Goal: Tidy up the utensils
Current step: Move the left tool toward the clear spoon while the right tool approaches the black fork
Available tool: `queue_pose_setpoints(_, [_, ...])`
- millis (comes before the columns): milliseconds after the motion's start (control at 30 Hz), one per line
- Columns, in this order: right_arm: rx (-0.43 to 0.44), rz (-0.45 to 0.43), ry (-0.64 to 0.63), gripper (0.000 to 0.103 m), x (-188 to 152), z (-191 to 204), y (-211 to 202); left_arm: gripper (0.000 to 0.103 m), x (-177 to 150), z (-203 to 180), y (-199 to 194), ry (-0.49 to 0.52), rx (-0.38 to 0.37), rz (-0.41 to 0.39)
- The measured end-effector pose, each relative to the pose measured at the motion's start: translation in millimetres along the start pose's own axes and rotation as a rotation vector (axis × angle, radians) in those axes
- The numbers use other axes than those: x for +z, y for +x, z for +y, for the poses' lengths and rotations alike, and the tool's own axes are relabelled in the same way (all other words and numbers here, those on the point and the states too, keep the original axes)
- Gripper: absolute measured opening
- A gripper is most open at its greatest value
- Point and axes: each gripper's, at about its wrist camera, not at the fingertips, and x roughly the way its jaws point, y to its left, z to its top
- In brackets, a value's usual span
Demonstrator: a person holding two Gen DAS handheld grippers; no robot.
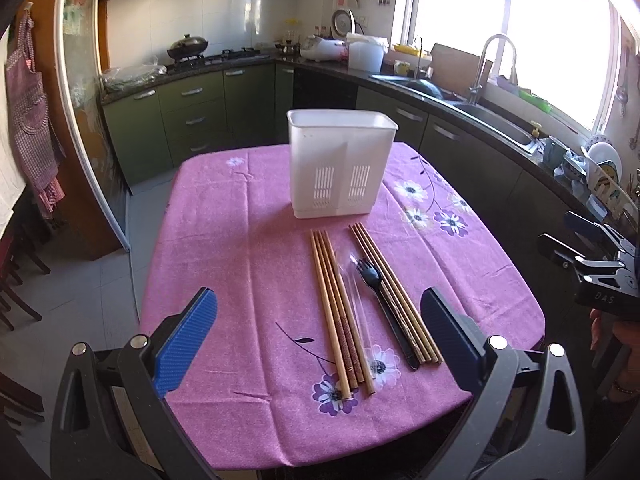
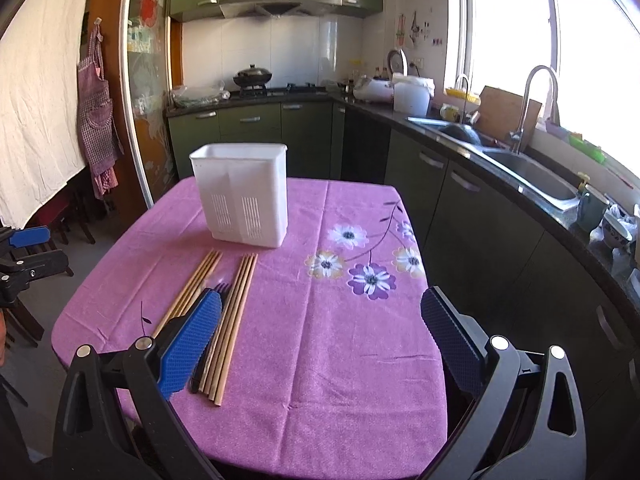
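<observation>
On the pink tabletop [image 1: 224,280], wooden chopsticks [image 1: 340,312] flank a black fork [image 1: 370,276]; at 12 o'clock, the white slotted utensil holder [image 1: 340,164], contents unseen; left tool [image 1: 320,328] and right tool [image 2: 320,332] both gape wide, holding nothing.

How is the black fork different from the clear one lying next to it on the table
The black fork is opaque and stands out sharply against the pink tablecloth; the clear fork is see-through and hard to make out. The black fork lies against the right bundle of chopsticks, while the clear fork lies beside the left bundle of chopsticks. Both lie flat, tines toward the white caddy, and neither is held.
</observation>
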Motion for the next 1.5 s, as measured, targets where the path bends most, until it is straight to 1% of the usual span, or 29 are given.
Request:
queue_pose_setpoints(100, [0.044,0.089,0.019,0.099,4.6,-9.8,33.6,0.097,11.4,-10.8,37.3,0.006,-0.038,0.095])
queue_pose_setpoints(167, [0.045,0.135,0.018,0.099,5.9,-13.0,55.7,0.096,16.4,-18.0,60.5,0.006,-0.048,0.156])
queue_pose_setpoints(200, [0.042,0.158,0.018,0.099,7.3,-14.2,63.9,0.094,18.1,-21.1,71.2,0.007,-0.055,0.183])
queue_pose_setpoints(267, [0.042,0.178,0.002,0.099,10.2,-14.2,77.1,0.082,20.7,-26.6,91.3,0.011,-0.051,0.237])
queue_pose_setpoints(300, [0.041,0.182,-0.002,0.099,11.8,-14.9,84.0,0.074,21.2,-29.0,99.8,0.01,-0.05,0.263])
queue_pose_setpoints(333, [0.037,0.191,-0.003,0.096,13.5,-16.1,90.0,0.07,22.1,-30.3,108.3,0.007,-0.061,0.287])
queue_pose_setpoints(367, [0.036,0.201,-0.007,0.093,15.4,-15.5,95.5,0.068,22.6,-30.7,116.1,-0.002,-0.075,0.31])
queue_pose_setpoints(400, [0.037,0.211,-0.012,0.087,17.5,-15.2,101.1,0.061,22.6,-31.2,123.2,-0.011,-0.086,0.334])
queue_pose_setpoints(433, [0.034,0.219,-0.016,0.081,18.8,-15.6,106.4,0.053,22.7,-32.1,129.7,-0.015,-0.093,0.354])
queue_pose_setpoints(467, [0.032,0.225,-0.019,0.078,19.6,-15.1,109.9,0.05,23.3,-33.2,135.7,-0.014,-0.09,0.373])
queue_pose_setpoints(533, [0.035,0.235,-0.022,0.065,20.2,-14.6,115.7,0.043,24.1,-32.5,145.7,-0.017,-0.07,0.396])
queue_pose_setpoints(600, [0.042,0.24,-0.027,0.061,19.2,-14.2,120.4,0.04,25.3,-32.9,154.2,-0.014,-0.064,0.415])
queue_pose_setpoints(633, [0.045,0.241,-0.031,0.059,18.4,-13.9,122.6,0.036,25.3,-33.5,157.1,-0.01,-0.062,0.424])
queue_pose_setpoints(733, [0.044,0.252,-0.039,0.059,15.0,-13.4,127.2,0.028,24.4,-35.8,163.7,0.01,-0.048,0.447])
queue_pose_setpoints(800, [0.045,0.256,-0.038,0.059,13.2,-13.2,128.5,0.025,23.6,-37.5,167.8,0.027,-0.039,0.46])
queue_pose_setpoints(833, [0.044,0.257,-0.037,0.059,13.3,-13.9,129.7,0.022,23.3,-38.4,170.4,0.036,-0.037,0.467])
queue_pose_setpoints(900, [0.043,0.255,-0.034,0.059,12.8,-14.6,130.9,0.019,22.7,-39.4,175.9,0.041,-0.032,0.484])
queue_pose_setpoints(1067, [0.049,0.255,-0.028,0.059,11.3,-16.3,131.1,0.015,21.4,-39.8,188.3,0.048,-0.02,0.51])
queue_pose_setpoints(1200, [0.05,0.254,-0.022,0.059,10.6,-18.1,130.9,0.015,21.2,-41.5,194.7,0.06,-0.009,0.522])
queue_pose_setpoints(1467, [0.06,0.259,-0.022,0.059,9.4,-17.2,132.1,0.015,28.9,-47.4,205.5,0.08,0.03,0.516])
queue_pose_setpoints(1500, [0.06,0.26,-0.024,0.059,9.3,-16.8,132.3,0.013,29.7,-47.4,206.4,0.079,0.028,0.513])
